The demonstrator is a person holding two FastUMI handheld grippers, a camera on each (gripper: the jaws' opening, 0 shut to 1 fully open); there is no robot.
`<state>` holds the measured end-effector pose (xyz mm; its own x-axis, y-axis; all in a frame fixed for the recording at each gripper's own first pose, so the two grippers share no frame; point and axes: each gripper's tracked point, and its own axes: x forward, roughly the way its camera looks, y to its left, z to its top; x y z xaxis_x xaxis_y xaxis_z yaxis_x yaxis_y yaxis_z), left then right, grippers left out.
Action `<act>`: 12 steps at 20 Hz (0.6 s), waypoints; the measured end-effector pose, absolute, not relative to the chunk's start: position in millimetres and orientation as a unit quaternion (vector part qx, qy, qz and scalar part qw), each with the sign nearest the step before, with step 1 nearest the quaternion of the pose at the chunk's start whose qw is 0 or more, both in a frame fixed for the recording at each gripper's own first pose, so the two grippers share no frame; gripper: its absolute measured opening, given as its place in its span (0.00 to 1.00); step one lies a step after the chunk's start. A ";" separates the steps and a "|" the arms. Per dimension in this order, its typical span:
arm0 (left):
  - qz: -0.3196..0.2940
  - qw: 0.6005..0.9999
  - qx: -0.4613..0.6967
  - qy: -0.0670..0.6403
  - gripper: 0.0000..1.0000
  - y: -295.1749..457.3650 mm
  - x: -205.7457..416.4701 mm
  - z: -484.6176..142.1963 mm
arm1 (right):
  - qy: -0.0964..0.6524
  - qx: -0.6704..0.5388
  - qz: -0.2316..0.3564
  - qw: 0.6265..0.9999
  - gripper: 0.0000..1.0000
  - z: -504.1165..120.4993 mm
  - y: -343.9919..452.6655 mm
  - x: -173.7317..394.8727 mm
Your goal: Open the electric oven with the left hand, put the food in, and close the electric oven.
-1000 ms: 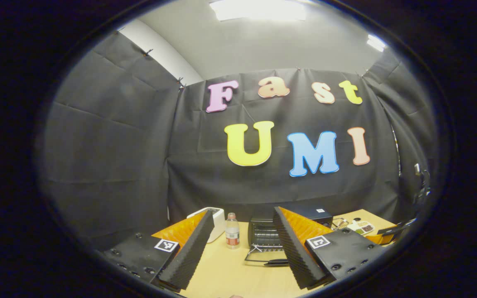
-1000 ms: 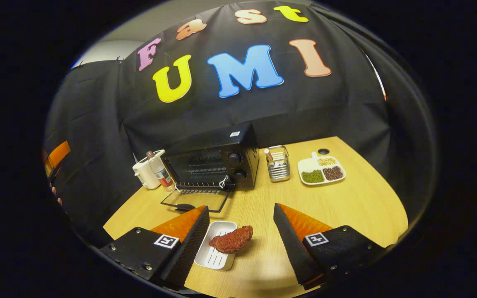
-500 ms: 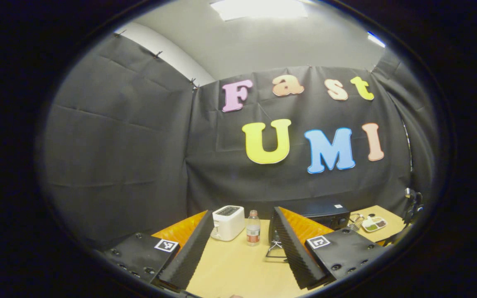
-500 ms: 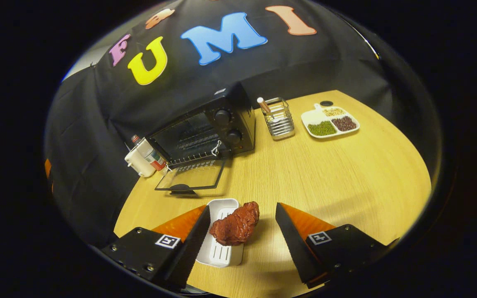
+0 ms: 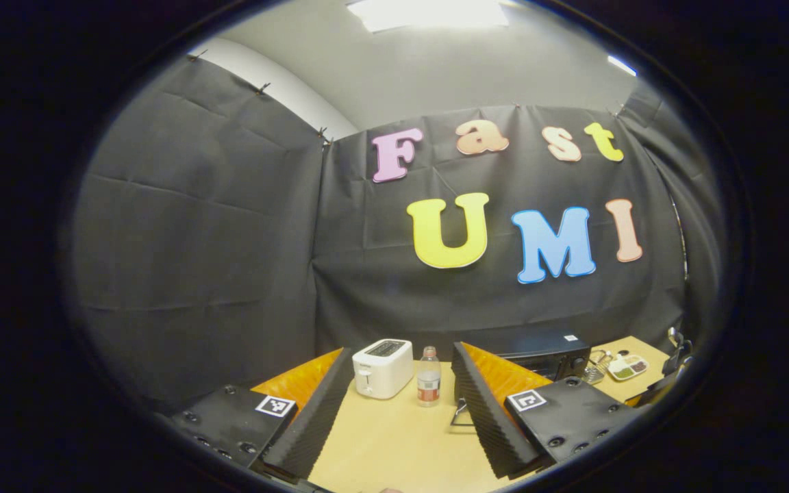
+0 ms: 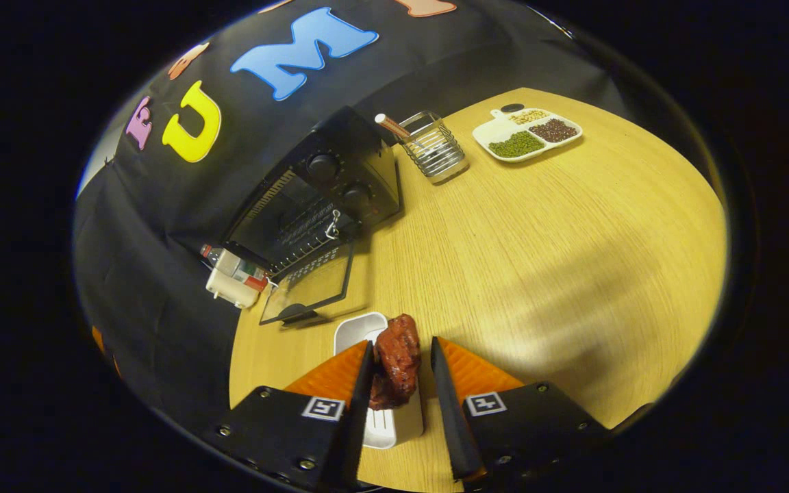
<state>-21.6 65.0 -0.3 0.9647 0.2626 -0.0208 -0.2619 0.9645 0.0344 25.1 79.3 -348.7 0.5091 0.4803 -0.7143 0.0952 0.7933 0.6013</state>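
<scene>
Right hand-held gripper (image 6: 398, 373) flanks meat (image 6: 396, 364), lengthwise along fingers.

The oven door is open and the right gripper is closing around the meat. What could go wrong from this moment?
1. The right gripper straddles the meat, which overhangs the small white tray; a shallow pinch could let it slip, or drag the tray along.
2. The open oven door lies flat on the table, so a low approach to the oven might strike it.
</scene>
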 end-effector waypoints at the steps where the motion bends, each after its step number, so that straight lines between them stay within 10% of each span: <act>1: 0.132 0.991 0.016 0.012 1.00 66.1 -19.2 -1.2 | 0.483 0.307 0.121 0.811 0.45 -350.9 86.9 26.9; 7: 0.133 0.991 0.004 0.012 1.00 73.5 -11.4 -4.8 | 0.462 0.351 0.114 0.807 0.10 -335.3 90.9 38.5; 12: 0.124 0.992 0.002 0.008 1.00 71.8 2.1 -7.6 | 0.454 0.334 0.122 0.817 0.10 -316.6 91.1 43.5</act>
<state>2.1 71.8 -7.6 0.9691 0.2462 -0.0149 -0.2462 0.9692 0.0064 43.5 91.1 -316.6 0.5581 0.5029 -0.6600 0.1043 0.7466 0.6570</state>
